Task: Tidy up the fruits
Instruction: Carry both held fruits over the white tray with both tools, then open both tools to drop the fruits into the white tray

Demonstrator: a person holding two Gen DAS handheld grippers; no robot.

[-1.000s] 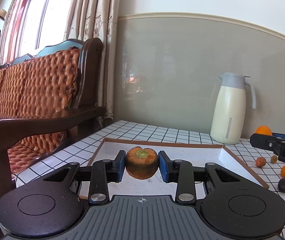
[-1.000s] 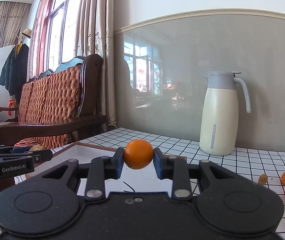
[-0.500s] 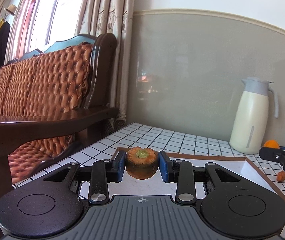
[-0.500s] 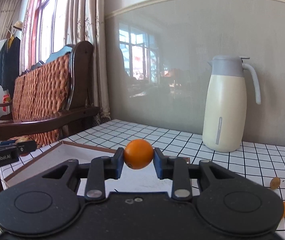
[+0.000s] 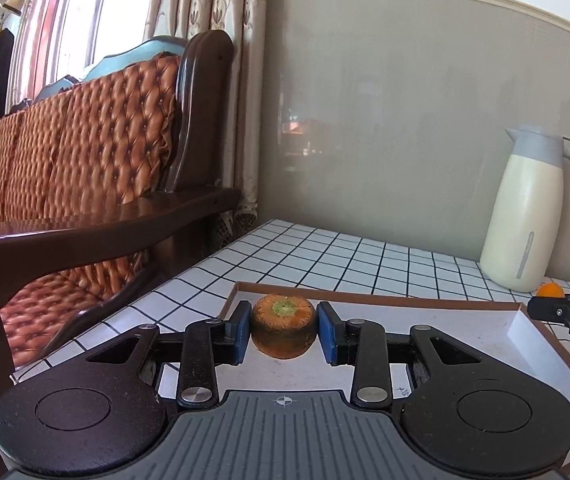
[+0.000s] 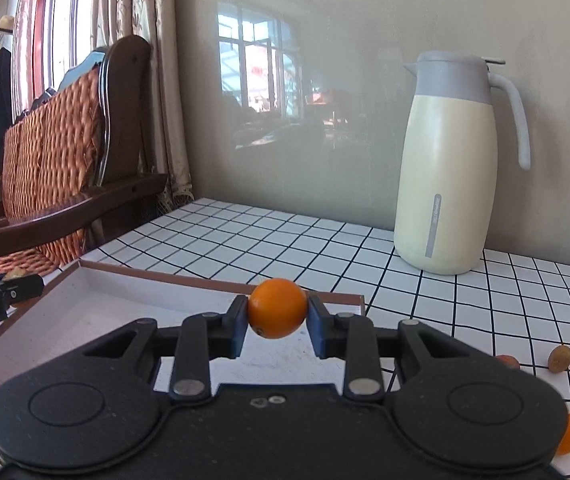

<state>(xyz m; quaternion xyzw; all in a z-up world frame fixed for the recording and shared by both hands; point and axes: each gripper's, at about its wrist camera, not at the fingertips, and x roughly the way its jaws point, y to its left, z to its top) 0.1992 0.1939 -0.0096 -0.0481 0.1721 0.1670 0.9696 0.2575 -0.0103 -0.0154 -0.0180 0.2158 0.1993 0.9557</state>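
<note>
Above the white tray's (image 5: 445, 320) left end, a brown persimmon (image 5: 283, 326) is clamped by the left gripper (image 5: 283, 332); over its right end, an orange (image 6: 277, 308) is pinched by the right gripper (image 6: 277, 326). Loose fruits (image 6: 561, 358) are scattered across the table's (image 6: 425, 280) right edge.

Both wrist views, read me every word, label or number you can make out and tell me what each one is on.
"Robot.AI" on the side of the left gripper, at the left edge of the right wrist view; its start is cut off.
"DA" on the side of the right gripper, at the right edge of the left wrist view; the rest is cut off.
Small print on the grey strip of the thermos jug: too small to read.
</note>
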